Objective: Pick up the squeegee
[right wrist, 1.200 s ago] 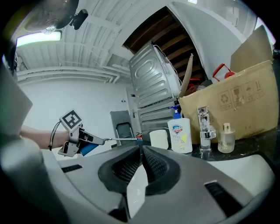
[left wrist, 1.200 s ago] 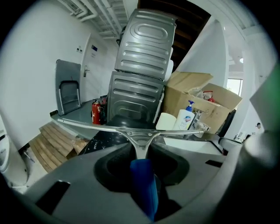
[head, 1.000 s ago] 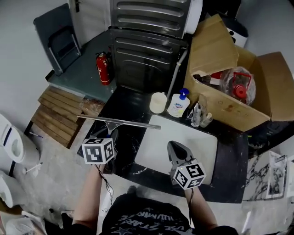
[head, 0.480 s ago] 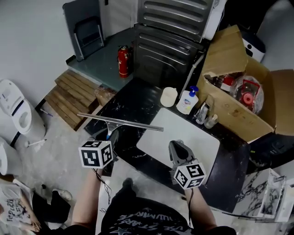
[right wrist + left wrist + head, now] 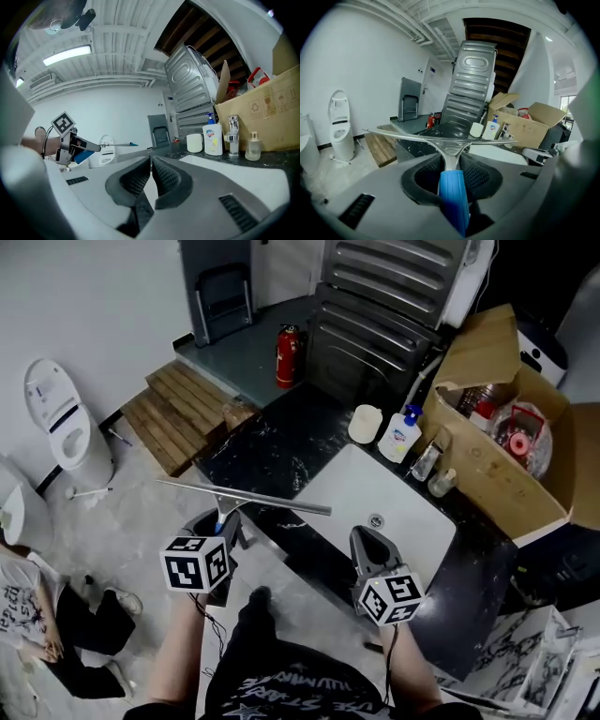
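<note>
The dark counter (image 5: 272, 442) lies far, beyond both grippers. The squeegee (image 5: 246, 496) is up in the air at near left, blade crosswise, its blue handle clamped in the left gripper (image 5: 223, 521). The right gripper (image 5: 371, 547), near right, has its jaws together on nothing. The pickup looks done, with nothing obvious left.

Blue-handled silver metal squeegee (image 5: 239, 495): handle bright blue, blade plain silver. Left claw (image 5: 223, 521): grey shell, black textured pads (image 5: 478, 174), cube with black-and-white square markers. Right claw (image 5: 366, 538): same colours. Black stone counter (image 5: 272, 442) with white marble veining; white rectangular sink (image 5: 403, 493). Red fire extinguisher (image 5: 286, 357). White plastic soap bottle (image 5: 401, 435), blue pump, blue label. Brown cardboard box (image 5: 487, 474). Tan wooden slatted pallet (image 5: 178, 404). White toilet (image 5: 61, 418).
</note>
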Action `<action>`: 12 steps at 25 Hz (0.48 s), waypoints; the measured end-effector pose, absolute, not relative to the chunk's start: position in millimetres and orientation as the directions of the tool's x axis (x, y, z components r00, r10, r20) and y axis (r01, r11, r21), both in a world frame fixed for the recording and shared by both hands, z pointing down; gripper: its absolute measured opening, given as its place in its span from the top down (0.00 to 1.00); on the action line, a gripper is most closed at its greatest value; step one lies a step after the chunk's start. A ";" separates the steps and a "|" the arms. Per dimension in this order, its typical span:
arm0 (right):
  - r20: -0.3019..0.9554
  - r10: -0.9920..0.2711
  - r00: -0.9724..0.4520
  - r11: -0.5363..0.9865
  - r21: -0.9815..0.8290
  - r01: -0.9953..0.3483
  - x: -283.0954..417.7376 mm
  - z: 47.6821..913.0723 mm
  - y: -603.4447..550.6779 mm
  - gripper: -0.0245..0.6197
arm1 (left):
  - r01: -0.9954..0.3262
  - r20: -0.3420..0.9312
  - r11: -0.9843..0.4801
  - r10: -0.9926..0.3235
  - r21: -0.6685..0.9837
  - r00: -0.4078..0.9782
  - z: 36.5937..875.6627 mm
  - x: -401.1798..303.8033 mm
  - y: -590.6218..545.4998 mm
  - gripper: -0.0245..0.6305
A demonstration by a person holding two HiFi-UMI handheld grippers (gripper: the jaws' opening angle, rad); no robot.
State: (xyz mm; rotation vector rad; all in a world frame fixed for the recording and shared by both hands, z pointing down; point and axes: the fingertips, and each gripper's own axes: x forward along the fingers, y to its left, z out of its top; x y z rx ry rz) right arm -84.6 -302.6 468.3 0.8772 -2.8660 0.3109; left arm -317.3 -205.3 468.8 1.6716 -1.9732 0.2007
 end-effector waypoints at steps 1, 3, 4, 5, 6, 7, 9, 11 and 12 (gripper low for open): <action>0.182 -0.532 -0.827 0.815 -0.156 -0.559 -82.2 468.8 -296.9 0.89 | -0.947 0.489 0.227 -0.868 0.226 -0.091 470.1 -313.8 -196.5 0.75; 0.187 -0.519 -0.834 0.824 -0.150 -0.546 -77.2 470.4 -284.7 0.89 | -0.944 0.489 0.241 -0.866 0.224 -0.105 472.7 -306.4 -179.5 0.75; 0.190 -0.512 -0.837 0.829 -0.145 -0.540 -74.5 471.6 -278.3 0.89 | -0.943 0.490 0.247 -0.865 0.224 -0.110 474.3 -302.4 -171.1 0.75; 0.194 -0.506 -0.840 0.834 -0.140 -0.534 -71.5 473.1 -271.8 0.89 | -0.941 0.491 0.253 -0.864 0.225 -0.115 476.3 -298.2 -162.6 0.75; 0.199 -0.500 -0.843 0.838 -0.135 -0.529 -68.4 474.7 -265.3 0.89 | -0.939 0.492 0.258 -0.862 0.226 -0.119 478.4 -294.0 -154.2 0.75; 0.203 -0.495 -0.845 0.841 -0.130 -0.524 -65.2 476.5 -258.8 0.89 | -0.937 0.494 0.264 -0.861 0.227 -0.122 480.8 -289.8 -145.8 0.75; 0.211 -0.487 -0.848 0.846 -0.128 -0.518 -58.9 480.0 -246.5 0.89 | -0.934 0.499 0.273 -0.857 0.229 -0.128 486.1 -282.4 -129.5 0.75; 0.215 -0.483 -0.849 0.846 -0.134 -0.515 -52.5 482.6 -236.3 0.89 | -0.932 0.504 0.281 -0.854 0.230 -0.133 491.2 -276.3 -115.0 0.75; 0.217 -0.481 -0.850 0.846 -0.138 -0.514 -49.4 483.4 -232.0 0.89 | -0.931 0.506 0.285 -0.852 0.228 -0.137 493.0 -273.8 -108.4 0.75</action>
